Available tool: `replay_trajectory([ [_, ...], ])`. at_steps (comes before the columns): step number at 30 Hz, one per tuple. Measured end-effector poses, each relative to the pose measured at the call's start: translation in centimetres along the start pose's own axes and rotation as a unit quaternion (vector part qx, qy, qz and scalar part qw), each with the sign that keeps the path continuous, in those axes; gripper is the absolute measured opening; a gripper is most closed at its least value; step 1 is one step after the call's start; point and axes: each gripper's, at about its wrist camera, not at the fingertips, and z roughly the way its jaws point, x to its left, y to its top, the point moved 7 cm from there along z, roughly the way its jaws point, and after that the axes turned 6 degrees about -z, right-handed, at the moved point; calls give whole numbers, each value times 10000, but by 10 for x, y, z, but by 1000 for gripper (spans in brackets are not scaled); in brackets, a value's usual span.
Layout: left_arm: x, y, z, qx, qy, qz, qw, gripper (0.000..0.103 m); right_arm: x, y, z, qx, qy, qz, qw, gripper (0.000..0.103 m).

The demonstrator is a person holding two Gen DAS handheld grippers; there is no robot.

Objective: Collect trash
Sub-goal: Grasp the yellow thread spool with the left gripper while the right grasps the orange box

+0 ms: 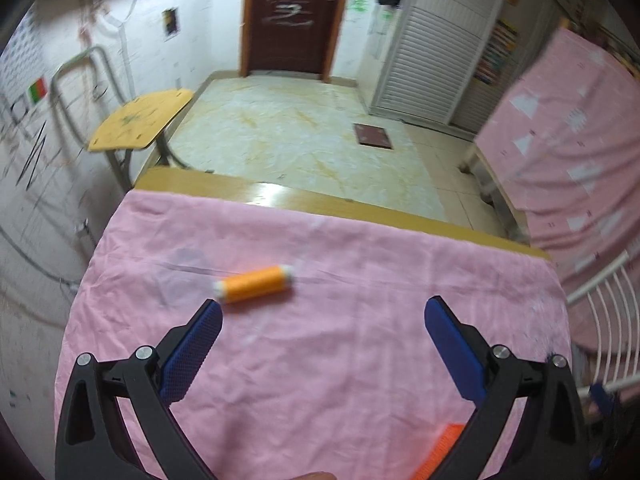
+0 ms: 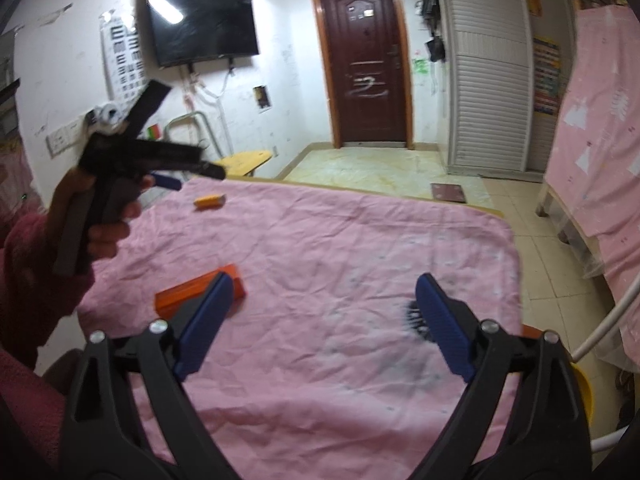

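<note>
Orange spool [image 1: 254, 283] on its side (white ends); orange box [image 2: 200, 294] flat

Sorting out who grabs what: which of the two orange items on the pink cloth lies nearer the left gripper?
The orange spool, a round cylinder with white ends, lies just ahead of the left gripper. The flat orange box sits nearer the right gripper.

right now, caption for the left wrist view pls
Open left gripper above the pink cloth, with an orange spool lying just ahead of its left finger.
</note>
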Motion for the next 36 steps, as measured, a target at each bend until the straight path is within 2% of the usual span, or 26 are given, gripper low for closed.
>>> replay_trajectory([
  [7,35,15,29,274,165,-762,9966,94,34,8,19,145,327,-387,9986,89],
  [14,49,18,53,336,548,-1012,9928,94,66,7,34,332,552,-688,9956,93],
  [22,54,18,63,296,737,-910,9927,93,90,2,53,565,695,-854,9923,93],
  [26,50,15,62,227,916,-741,9928,87,97,1,58,638,731,-901,9912,93],
  [31,46,9,58,222,945,-770,9923,86,101,5,62,698,720,-988,9900,93],
  [34,45,9,59,170,1145,-752,9904,81,103,6,65,737,704,-1034,9894,93],
  [36,43,10,57,82,1364,-715,9880,60,103,7,66,753,705,-1034,9893,93],
])
